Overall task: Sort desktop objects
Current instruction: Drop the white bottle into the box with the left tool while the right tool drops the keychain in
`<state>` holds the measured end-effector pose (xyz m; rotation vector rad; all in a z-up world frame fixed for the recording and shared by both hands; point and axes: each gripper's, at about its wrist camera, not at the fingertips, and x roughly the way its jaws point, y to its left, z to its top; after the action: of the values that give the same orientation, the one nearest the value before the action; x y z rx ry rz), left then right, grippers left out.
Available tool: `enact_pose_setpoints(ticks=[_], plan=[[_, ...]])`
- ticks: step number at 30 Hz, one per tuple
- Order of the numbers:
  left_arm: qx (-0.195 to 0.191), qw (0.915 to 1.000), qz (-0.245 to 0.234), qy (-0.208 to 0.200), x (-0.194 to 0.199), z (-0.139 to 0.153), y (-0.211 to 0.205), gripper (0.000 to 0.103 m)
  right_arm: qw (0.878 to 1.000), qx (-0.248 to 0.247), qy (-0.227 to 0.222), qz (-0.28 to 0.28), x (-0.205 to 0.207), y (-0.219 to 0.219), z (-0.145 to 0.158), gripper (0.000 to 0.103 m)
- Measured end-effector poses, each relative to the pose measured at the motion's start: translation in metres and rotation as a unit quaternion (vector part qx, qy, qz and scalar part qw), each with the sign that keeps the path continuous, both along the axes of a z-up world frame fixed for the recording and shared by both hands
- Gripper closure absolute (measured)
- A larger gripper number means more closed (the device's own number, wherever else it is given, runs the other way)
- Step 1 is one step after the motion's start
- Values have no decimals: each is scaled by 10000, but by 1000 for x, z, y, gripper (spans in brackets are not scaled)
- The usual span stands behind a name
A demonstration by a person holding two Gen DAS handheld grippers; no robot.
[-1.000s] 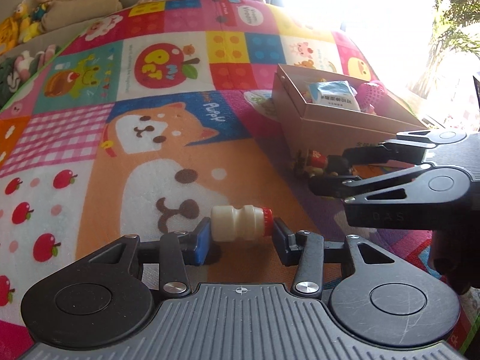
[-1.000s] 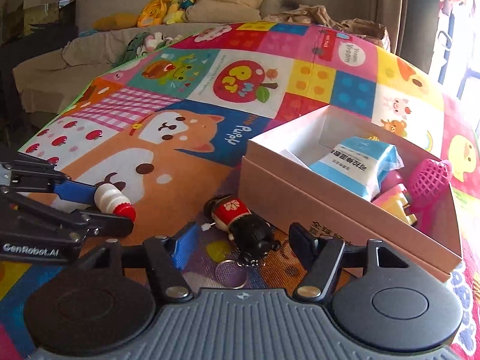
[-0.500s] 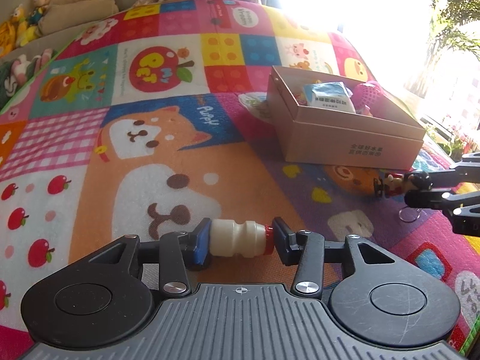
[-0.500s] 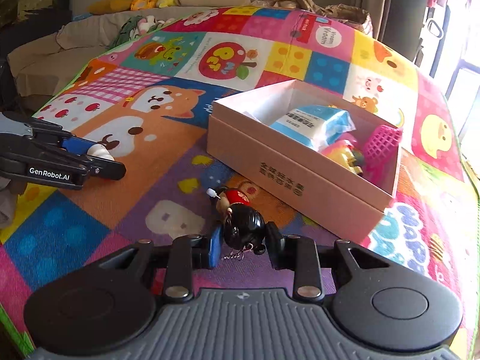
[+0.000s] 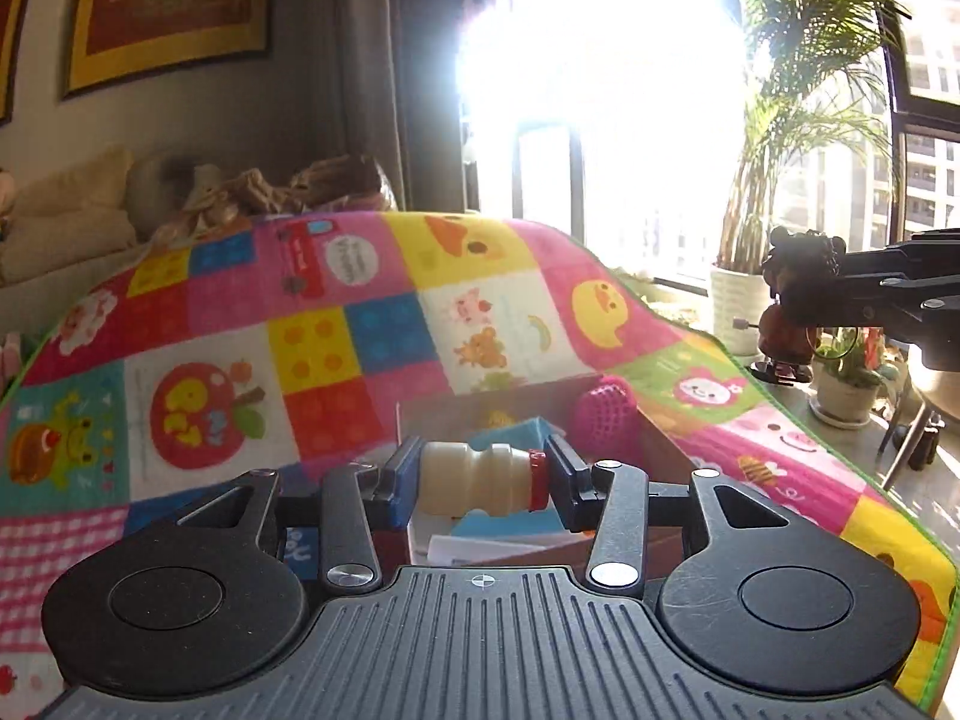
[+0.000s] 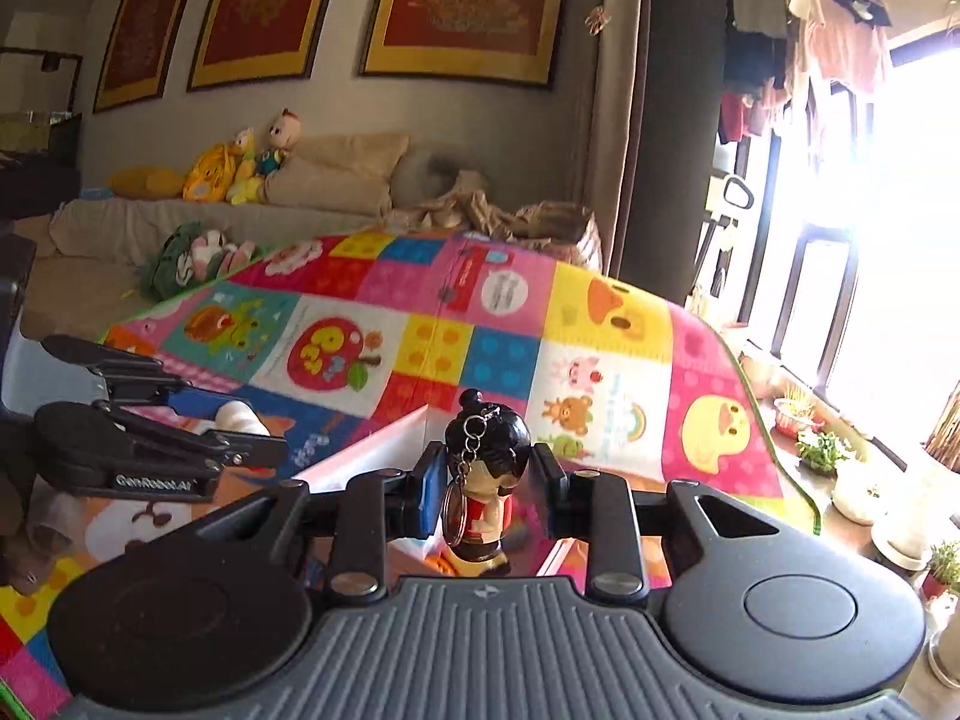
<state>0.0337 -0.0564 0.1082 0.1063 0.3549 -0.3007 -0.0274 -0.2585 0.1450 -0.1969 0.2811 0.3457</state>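
both loads airborne over the mat [image 5: 492, 312]. left gripper [image 5: 480, 474] clenched on the small drink bottle [image 5: 474, 476], above the box [image 5: 660, 450]. right gripper [image 6: 487, 486] clenched on the doll keychain [image 6: 487, 468]. box already holds a blue pack [image 5: 510, 429] and pink mesh ball [image 5: 603, 420]; these two not yet dropped in.

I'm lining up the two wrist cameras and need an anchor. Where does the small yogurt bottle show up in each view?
Left wrist: the yogurt bottle lies sideways at lower centre, clamped between the left gripper fingers, red cap to the right.
Right wrist: at the left edge, only its pale end peeks from the left gripper.
Shared landmark: the red apple patch on the play mat.
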Motion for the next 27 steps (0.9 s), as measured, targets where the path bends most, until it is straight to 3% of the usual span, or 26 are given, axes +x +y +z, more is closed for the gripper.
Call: enact_pose_setpoints(ticks=[2, 4, 7, 8, 10, 18, 21, 24, 27], plan=[[-127, 9996, 1, -264, 23, 0, -9, 53, 9998, 147, -159, -34, 10, -2, 10, 74], [-177, 9992, 198, -313, 46, -5, -13, 45, 9995, 295, -142, -46, 23, -2, 15, 74], [-258, 9982, 440, 327, 76, -22, -3, 39, 9988, 463, 84, -91, 45, -1, 12, 74], [-339, 9976, 424, 438, 75, -29, 3, 35, 9988, 456, 133, -142, 51, -2, 9, 74], [-310, 9972, 459, 506, 65, -42, 12, 17, 9985, 443, 217, -227, 61, -3, 3, 74], [-271, 9940, 119, 1050, 34, -78, 34, 8, 9961, 432, 680, -354, 137, 14, -15, 74], [-365, 9925, 37, 1163, 33, -84, 37, 6, 9919, 660, 994, -426, 160, 15, -21, 72], [-400, 9915, 99, 1232, 40, -90, 35, 5, 9881, 998, 1107, -373, 152, 9, -26, 56], [-561, 9888, 116, 1379, 48, -96, 35, 5, 9901, 891, 1036, -317, 123, 2, -38, 36]])
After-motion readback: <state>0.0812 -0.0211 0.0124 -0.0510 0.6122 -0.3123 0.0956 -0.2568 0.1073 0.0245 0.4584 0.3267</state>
